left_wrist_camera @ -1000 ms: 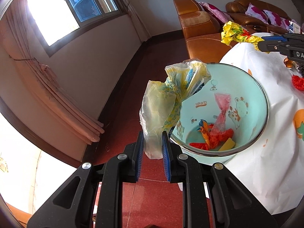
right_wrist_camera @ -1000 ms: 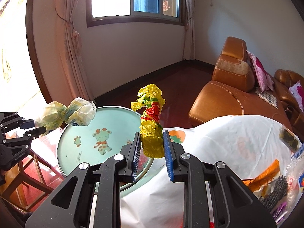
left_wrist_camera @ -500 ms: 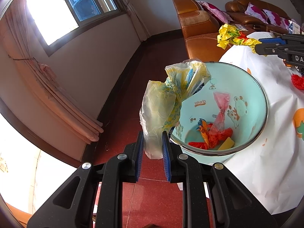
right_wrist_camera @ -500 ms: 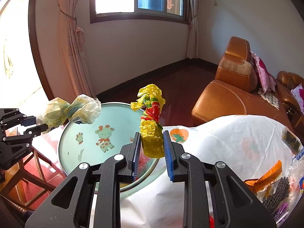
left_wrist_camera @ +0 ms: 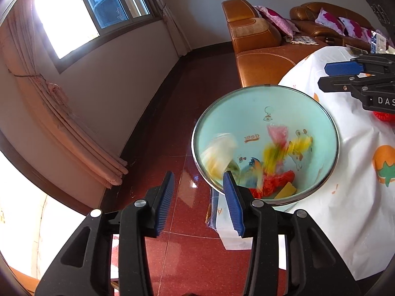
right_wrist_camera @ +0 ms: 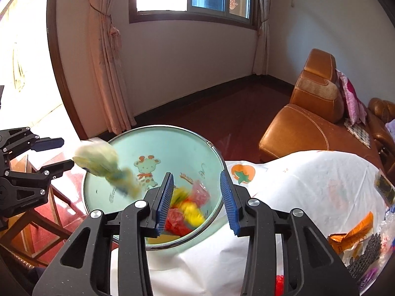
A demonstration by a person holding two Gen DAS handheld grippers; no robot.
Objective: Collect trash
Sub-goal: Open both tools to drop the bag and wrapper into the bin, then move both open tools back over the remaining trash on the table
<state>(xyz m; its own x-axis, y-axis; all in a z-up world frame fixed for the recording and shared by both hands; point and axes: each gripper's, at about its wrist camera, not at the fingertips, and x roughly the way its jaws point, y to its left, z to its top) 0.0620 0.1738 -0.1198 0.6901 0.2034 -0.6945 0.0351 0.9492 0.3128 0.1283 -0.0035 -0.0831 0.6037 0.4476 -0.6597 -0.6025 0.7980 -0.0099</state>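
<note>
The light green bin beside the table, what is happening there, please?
A person holds a tool in each hand and is collecting trash. Both the left tool and the right tool are open and empty above the bin. A pale yellow bag and a yellow wrapper show blurred, falling into it. More trash lies on the white-covered table.

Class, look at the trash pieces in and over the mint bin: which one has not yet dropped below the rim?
The pale yellow-green bag, blurred at the bin's left rim beside the open left tongs; the other wrappers lie deeper inside.
</note>
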